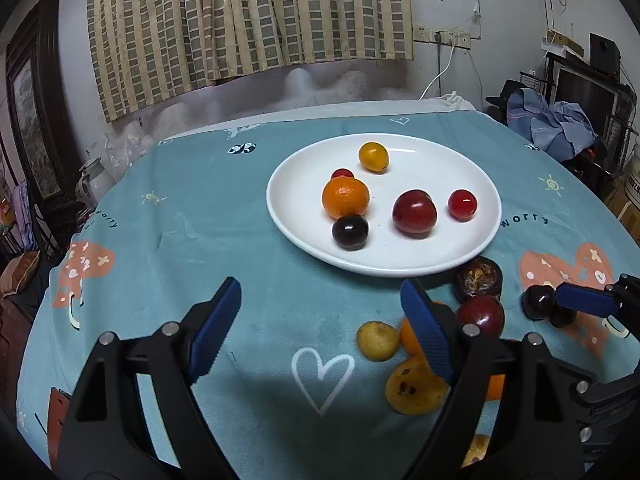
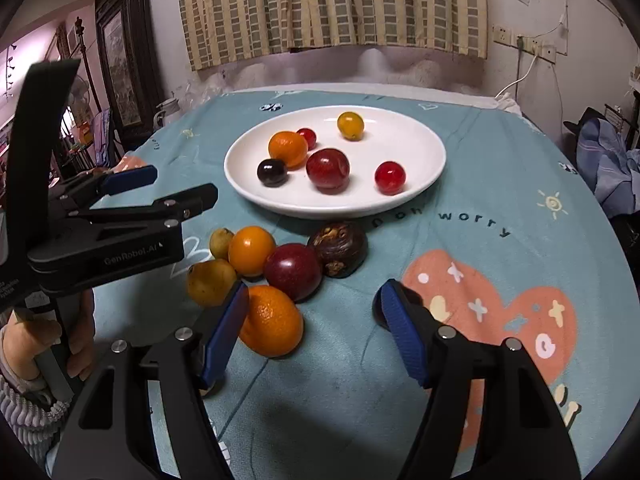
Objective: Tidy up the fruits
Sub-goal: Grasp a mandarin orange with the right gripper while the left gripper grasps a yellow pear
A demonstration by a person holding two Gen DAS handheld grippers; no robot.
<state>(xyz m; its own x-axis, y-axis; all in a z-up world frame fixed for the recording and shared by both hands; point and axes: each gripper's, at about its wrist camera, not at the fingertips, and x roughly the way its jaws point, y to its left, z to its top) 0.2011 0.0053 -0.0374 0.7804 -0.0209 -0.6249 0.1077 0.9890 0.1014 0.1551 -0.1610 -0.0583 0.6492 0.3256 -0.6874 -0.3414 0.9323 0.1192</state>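
Note:
A white plate (image 1: 420, 160) (image 2: 400, 136) holds several fruits, among them an orange (image 1: 345, 198), a red plum (image 1: 414, 213) and a dark cherry (image 1: 350, 232). Loose fruits lie on the cloth in front of it: a mandarin (image 2: 272, 320), a second plum (image 2: 293, 272), a brown wrinkled fruit (image 2: 338, 249) and yellow loquats (image 2: 211, 282). My left gripper (image 1: 320, 320) hangs open over bare cloth, left of this pile. My right gripper (image 2: 314, 320) is open too; the mandarin sits against its left finger and a dark fruit (image 2: 378, 312) is half hidden behind its right finger.
The round table wears a teal printed cloth (image 2: 500, 184). A person's hand (image 2: 24, 344) grips the left tool's handle at the lower left. Curtains and a wall stand behind the table, with clothes and shelves (image 1: 560, 120) off to the right.

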